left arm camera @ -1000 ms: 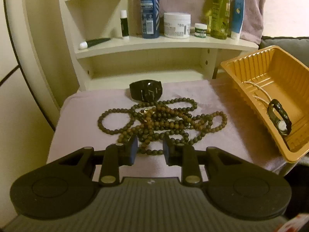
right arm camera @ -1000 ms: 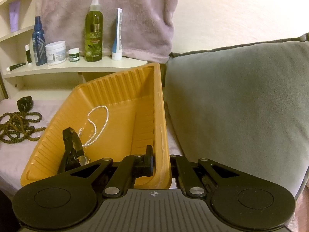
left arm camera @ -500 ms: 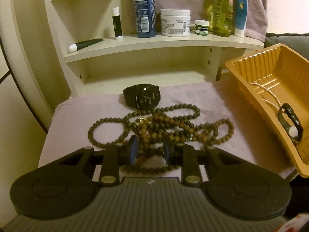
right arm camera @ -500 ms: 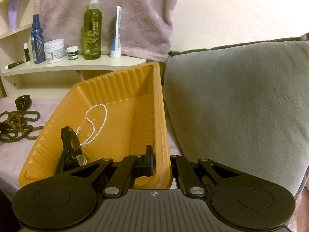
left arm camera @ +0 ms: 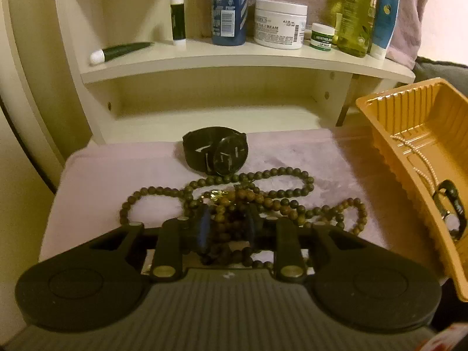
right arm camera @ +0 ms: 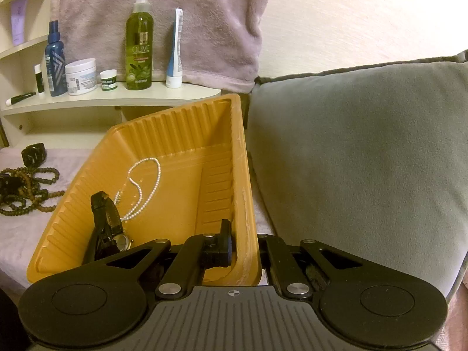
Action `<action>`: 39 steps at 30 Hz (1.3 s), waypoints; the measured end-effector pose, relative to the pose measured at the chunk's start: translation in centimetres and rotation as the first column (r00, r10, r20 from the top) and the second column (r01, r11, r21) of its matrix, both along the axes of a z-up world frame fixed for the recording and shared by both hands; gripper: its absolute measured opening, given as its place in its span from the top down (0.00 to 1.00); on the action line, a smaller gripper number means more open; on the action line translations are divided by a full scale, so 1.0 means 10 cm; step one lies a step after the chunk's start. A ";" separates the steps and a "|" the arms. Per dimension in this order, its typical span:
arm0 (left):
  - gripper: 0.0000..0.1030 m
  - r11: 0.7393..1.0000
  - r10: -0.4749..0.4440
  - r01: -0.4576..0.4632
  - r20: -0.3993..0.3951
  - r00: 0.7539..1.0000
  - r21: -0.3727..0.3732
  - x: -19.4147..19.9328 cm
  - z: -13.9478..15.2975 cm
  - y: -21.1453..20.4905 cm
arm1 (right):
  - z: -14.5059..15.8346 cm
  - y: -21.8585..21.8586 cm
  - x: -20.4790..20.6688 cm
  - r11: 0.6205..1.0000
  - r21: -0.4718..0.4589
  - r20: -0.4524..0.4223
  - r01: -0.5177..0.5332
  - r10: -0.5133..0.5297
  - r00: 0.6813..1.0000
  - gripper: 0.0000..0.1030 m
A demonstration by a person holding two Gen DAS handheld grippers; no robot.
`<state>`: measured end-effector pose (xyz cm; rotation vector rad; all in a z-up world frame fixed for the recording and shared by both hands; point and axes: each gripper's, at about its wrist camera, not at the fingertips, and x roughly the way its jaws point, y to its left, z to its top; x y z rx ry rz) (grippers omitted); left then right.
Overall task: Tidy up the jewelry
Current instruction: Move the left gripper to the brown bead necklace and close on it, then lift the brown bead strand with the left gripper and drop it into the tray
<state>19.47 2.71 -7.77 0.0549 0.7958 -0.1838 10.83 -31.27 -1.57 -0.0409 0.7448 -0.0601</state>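
Left gripper [left arm camera: 226,228]: fingers [left arm camera: 204,228] parted, straddling the near coils of the bead necklace [left arm camera: 257,196] without pinching them. The necklace is a tangle of round brown beads, wood-like, lying on the lilac plush cloth [left arm camera: 117,169] that covers the bench. Just beyond it lies a black watch [left arm camera: 218,153] with a matte mesh-like band, dial facing forward. Right gripper [right arm camera: 244,248]: fingers [right arm camera: 225,244] clenched on the near right wall of the orange tray [right arm camera: 181,134], one finger inside, the other outside. The tray is thin ribbed plastic, tilted up against a grey cushion [right arm camera: 365,152]. It holds a fine white pearl chain [right arm camera: 144,184] and a second watch [right arm camera: 109,225] with a dark strap and a metal case. On the cream shelf [left arm camera: 234,55] behind: a blue bottle [left arm camera: 229,5], a white jar [left arm camera: 279,23] marked "CREAM", a small green-labelled pot [left arm camera: 321,36] and a green spray bottle [right arm camera: 139,44] marked "OLIVE".
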 end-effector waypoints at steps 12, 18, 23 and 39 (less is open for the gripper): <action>0.94 1.000 -0.016 0.017 0.049 0.999 -0.022 -0.13 0.30 0.08 | 0.01 -0.01 0.00 1.000 0.002 0.005 0.000 0.000 1.000 0.96; 0.94 0.998 -0.049 0.054 0.153 0.987 -0.029 -0.19 0.77 0.06 | 0.03 0.01 -0.02 1.000 0.004 0.011 0.000 0.000 1.000 0.96; 0.94 0.996 -0.074 0.084 0.223 0.972 -0.035 -0.22 1.11 0.01 | 0.04 0.03 -0.05 1.000 0.005 0.019 -0.002 0.002 1.000 0.96; 0.94 0.983 -0.168 0.185 0.385 0.908 -0.009 -0.30 1.91 -0.32 | 0.09 0.05 -0.07 1.000 0.017 0.039 -0.009 0.008 0.999 0.96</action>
